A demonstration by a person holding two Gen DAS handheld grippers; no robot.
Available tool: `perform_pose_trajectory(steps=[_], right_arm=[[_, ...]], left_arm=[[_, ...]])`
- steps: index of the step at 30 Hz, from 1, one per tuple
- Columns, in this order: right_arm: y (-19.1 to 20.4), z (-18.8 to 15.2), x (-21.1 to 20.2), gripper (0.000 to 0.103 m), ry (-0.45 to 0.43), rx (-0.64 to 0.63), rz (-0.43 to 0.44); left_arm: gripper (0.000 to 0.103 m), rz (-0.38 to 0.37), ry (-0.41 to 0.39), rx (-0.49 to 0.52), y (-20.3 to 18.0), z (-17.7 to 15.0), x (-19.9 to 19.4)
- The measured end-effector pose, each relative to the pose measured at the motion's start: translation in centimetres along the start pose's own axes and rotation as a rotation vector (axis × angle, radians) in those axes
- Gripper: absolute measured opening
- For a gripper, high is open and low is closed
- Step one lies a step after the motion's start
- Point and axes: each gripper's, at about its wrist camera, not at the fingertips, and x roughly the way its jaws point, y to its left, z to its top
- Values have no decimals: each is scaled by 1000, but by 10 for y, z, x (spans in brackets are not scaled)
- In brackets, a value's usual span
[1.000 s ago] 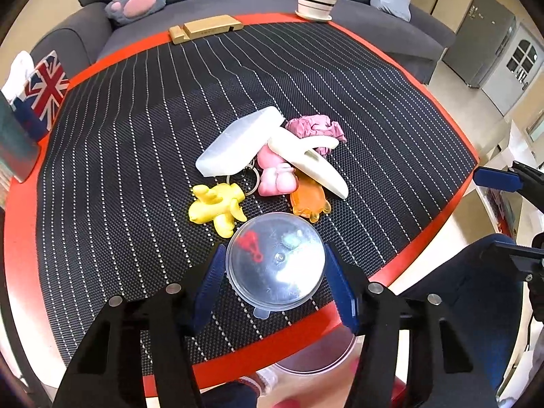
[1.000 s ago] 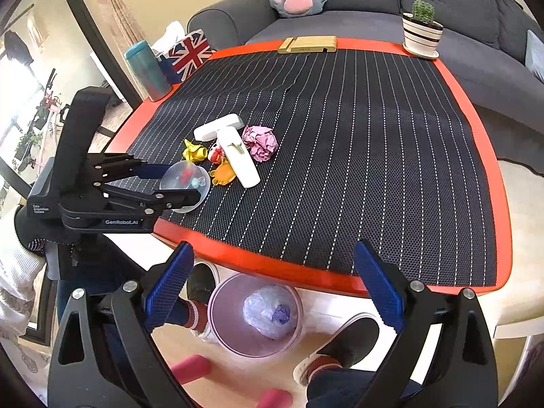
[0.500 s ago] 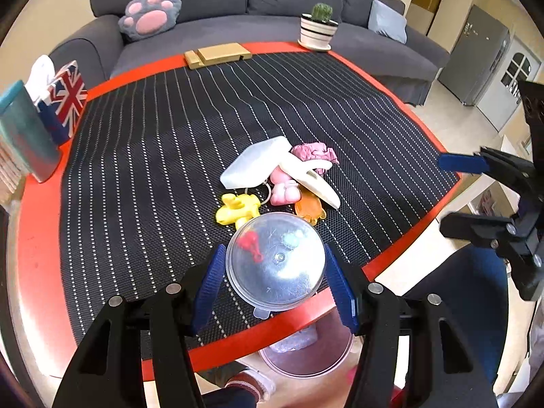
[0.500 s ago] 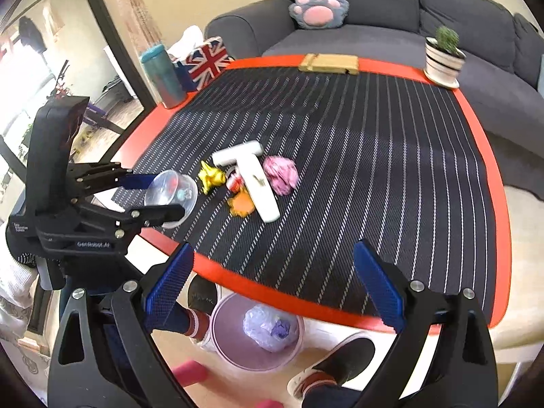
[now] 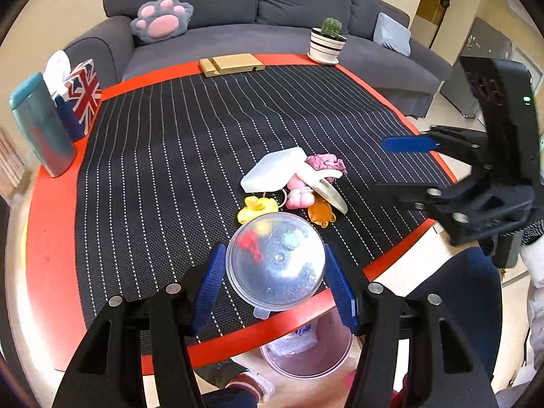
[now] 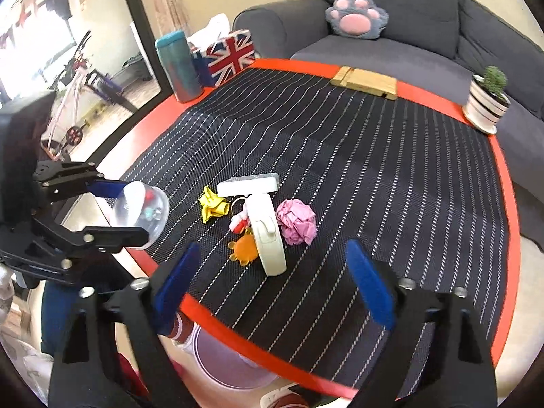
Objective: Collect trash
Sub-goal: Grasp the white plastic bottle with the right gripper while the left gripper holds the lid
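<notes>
My left gripper [image 5: 275, 284] is shut on a clear plastic dome capsule [image 5: 275, 265] with small red and teal bits inside, held above the table's near red edge. In the right wrist view the same capsule [image 6: 149, 204] sits at the left between the left gripper's pads. A pile lies on the black striped mat: crumpled pink paper [image 6: 297, 222], a yellow balloon [image 6: 212, 204], an orange gummy shape [image 6: 243, 248] and two white oblong pieces [image 6: 268, 241]. My right gripper [image 6: 272, 282] hovers just short of the pile, its jaws closing with nothing between them.
A pinkish bin [image 5: 306, 357] with a plastic bag in it stands on the floor under the table's near edge. A teal tumbler [image 5: 40, 125], a Union Jack box [image 5: 81, 98], a wooden block [image 5: 231, 64] and a potted cactus [image 5: 326, 42] line the far rim, with a grey sofa behind.
My right gripper has swung in over the table edge toward the pile and its jaws have narrowed. The left gripper drew back a little with the capsule.
</notes>
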Motion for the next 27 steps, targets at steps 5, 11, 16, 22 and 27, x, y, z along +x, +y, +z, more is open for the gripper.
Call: perform_pose_trajectory(steps=[5, 11, 16, 22, 27], right_arm=[[2, 8, 17, 57, 28, -30, 21], [5, 8, 28, 34, 53, -52, 26], [2, 8, 33, 21, 55, -46, 24], [1, 8, 36, 8, 55, -38, 22], [0, 7, 35, 7, 48, -29, 28]], left_arm=[[58, 0, -2, -15, 6, -1, 0], [58, -4, -3, -27, 11, -3, 1], [58, -7, -2, -33, 13, -4, 2], [58, -11, 0, -41, 15, -6, 3], [58, -12, -4, -43, 15, -6, 3]])
